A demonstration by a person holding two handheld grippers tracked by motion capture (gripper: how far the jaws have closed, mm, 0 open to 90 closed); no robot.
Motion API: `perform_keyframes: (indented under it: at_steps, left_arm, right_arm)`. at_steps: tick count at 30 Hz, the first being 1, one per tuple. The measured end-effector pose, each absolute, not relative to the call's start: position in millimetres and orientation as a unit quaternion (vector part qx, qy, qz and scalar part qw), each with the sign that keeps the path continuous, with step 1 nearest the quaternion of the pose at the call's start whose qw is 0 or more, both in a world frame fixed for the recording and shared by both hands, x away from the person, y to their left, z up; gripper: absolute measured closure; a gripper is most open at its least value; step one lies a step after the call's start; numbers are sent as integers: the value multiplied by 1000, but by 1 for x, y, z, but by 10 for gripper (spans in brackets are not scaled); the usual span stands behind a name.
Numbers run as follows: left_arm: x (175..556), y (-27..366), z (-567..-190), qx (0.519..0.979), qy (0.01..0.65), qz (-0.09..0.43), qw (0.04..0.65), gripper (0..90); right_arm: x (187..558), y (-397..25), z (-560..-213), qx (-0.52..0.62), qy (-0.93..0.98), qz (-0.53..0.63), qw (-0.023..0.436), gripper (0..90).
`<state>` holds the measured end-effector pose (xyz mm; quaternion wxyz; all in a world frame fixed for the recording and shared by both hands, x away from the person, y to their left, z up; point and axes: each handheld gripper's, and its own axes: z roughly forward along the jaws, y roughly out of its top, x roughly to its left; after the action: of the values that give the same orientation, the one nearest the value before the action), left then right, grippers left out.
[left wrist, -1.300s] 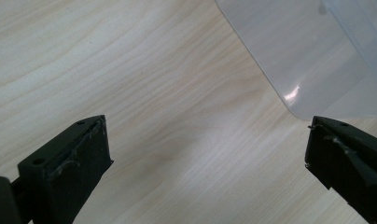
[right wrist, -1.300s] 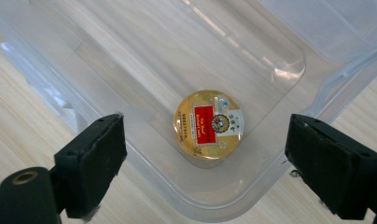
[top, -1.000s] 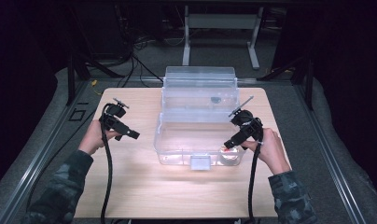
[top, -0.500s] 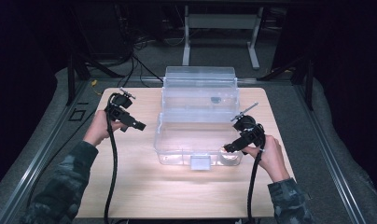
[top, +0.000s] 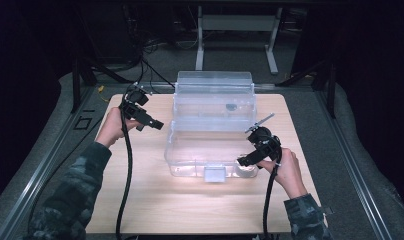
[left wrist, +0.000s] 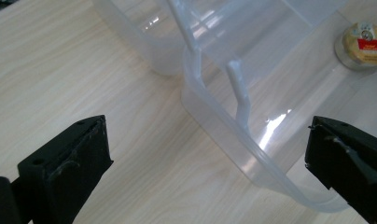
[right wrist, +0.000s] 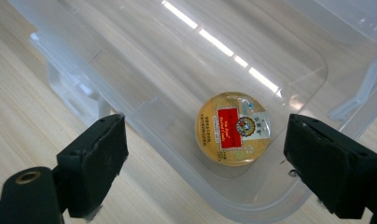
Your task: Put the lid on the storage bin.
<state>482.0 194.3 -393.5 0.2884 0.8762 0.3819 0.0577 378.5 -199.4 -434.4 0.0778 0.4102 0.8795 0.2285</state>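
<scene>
Your right gripper (right wrist: 203,158) hangs wide open over the small round jar (right wrist: 234,128) in the clear box (right wrist: 144,60). It looks light and slippery, so pinch its sides

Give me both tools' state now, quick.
Left tool: open, empty, at the box rim.
Right tool: open, empty, above the tin in the box.
</scene>
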Motion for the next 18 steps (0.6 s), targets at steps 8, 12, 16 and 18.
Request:
perform_keyframes:
  at_steps: [8, 12, 16, 18]
  left_arm:
    - [492, 175, -378, 876, 367, 70, 305, 1]
    - [500, 165, -376, 877, 368, 80, 298, 1]
    - [507, 156, -376, 878, 362, 77, 304, 1]
    - [512, 152, -374, 876, 360, 79, 310, 1]
  right_arm:
    - [375, -198, -439, 407, 878, 239, 77, 128]
    - [373, -198, -442, 407, 878, 239, 77, 127]
    - [369, -198, -441, 406, 876, 247, 82, 129]
    - [369, -199, -442, 406, 875, 250, 80, 129]
